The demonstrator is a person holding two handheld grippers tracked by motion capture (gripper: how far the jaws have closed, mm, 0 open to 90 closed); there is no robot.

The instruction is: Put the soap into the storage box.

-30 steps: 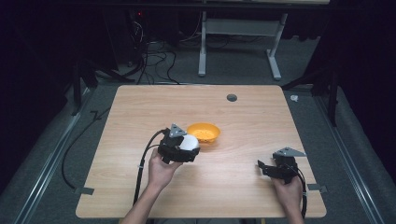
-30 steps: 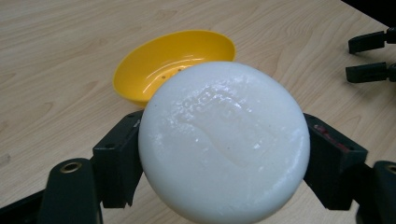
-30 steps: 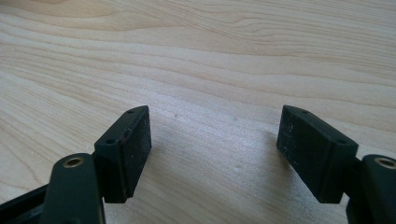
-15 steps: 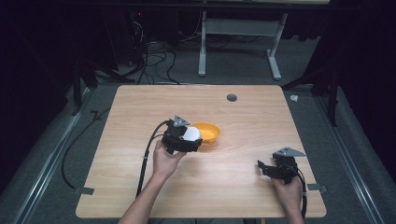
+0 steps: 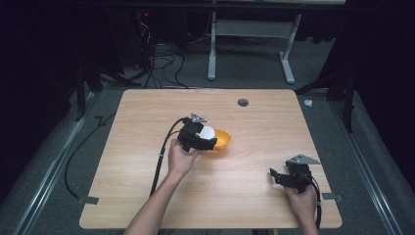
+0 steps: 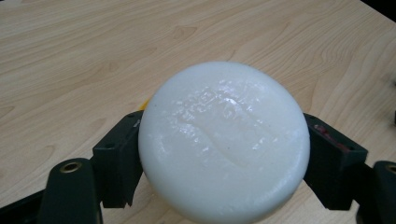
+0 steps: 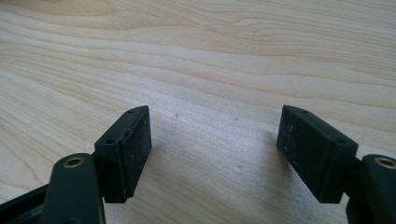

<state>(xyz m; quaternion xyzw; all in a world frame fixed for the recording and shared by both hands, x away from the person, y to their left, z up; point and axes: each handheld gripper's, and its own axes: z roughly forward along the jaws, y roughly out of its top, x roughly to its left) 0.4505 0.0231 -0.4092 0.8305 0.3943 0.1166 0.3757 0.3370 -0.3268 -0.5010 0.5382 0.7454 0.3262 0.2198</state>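
Left gripper view: white puck between jaws

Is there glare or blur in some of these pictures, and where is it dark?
High view: table lit, surroundings dark. Left gripper view: soft glare on the white ball, slightly blurred so near the camera. Right gripper view: sharp wood grain, faint shadow between the jaws.

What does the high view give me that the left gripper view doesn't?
High view: the shallow orange plastic bowl beside the left tongs, the right tongs resting open near the table's front right, both hands. Left gripper view: the glossy, dimpled face of the round white ball pinched between both jaws. Both: that ball and the light wooden table.
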